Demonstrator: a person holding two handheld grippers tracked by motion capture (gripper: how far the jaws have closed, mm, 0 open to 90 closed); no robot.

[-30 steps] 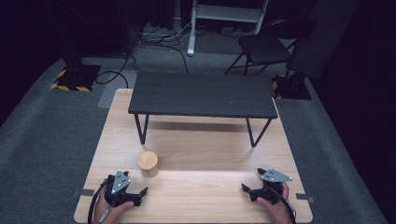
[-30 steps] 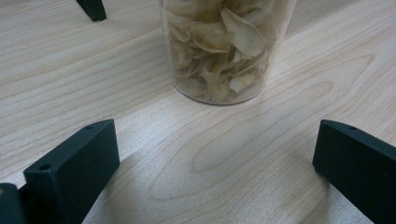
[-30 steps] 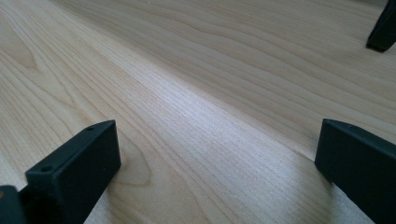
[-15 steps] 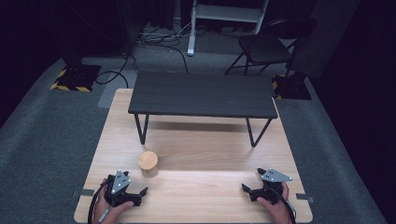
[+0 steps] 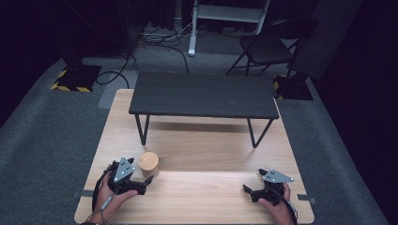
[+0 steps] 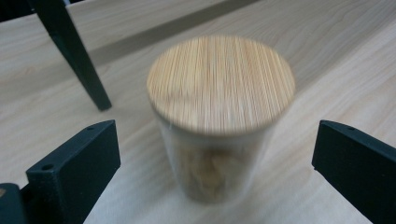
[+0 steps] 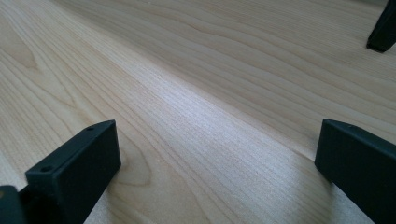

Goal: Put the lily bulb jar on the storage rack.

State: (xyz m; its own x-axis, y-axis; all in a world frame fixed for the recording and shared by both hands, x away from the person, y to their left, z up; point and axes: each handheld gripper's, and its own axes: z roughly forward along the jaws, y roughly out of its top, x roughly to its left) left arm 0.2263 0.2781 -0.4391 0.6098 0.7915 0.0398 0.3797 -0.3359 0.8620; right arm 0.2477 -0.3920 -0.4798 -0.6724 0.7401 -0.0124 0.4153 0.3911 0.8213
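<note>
A glass jar with a round bamboo lid (image 5: pixel 149 161) stands upright on the light wooden table (image 5: pixel 206 187), just in front of the low black table's left legs. My left gripper (image 5: pixel 144 183) sits close beside it at the near left, open. In the left gripper view the jar (image 6: pixel 220 88) stands between and just beyond the two open jaws, which do not touch it. Something pale shows through the glass. My right gripper (image 5: pixel 251 183) rests open at the near right, with only bare wood (image 7: pixel 205 112) between its jaws.
A low black table (image 5: pixel 204 93) on thin metal legs stands across the far half of the wooden table. One of its legs (image 6: pixel 74 56) is just left of the jar, and a foot (image 7: pixel 385 28) shows far right. Grey carpet surrounds the table.
My left gripper has edged forward toward the jar. The right gripper and the jar have stayed where they were.
</note>
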